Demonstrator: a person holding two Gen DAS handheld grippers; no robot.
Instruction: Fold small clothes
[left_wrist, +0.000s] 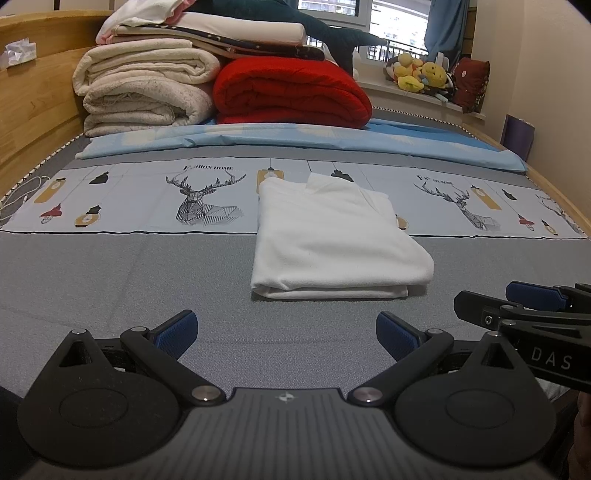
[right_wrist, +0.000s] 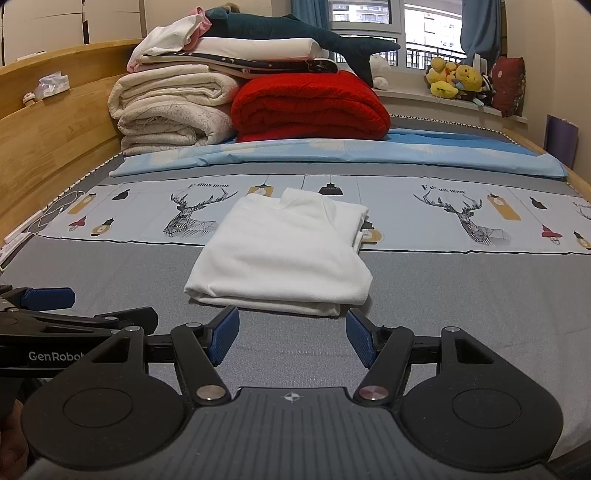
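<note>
Left wrist view: left gripper (left_wrist: 287, 332) low centre, jaws wide, holding nothing.
Right gripper (right_wrist: 291, 338): wide apart, empty.
Shirt (left_wrist: 332, 240): folded, mid-frame on bed (left_wrist: 110, 280).

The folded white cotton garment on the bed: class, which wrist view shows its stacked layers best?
The right wrist view: the folded white cotton garment shows layered edges along its near and right sides. The left wrist view shows mainly its top and near fold.

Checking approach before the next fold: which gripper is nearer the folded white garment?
Right. The right gripper sits open just short of the white garment, at its near folded edge. The left gripper, also open, is further back, with bare grey bedding between it and the garment's left corner.
</note>
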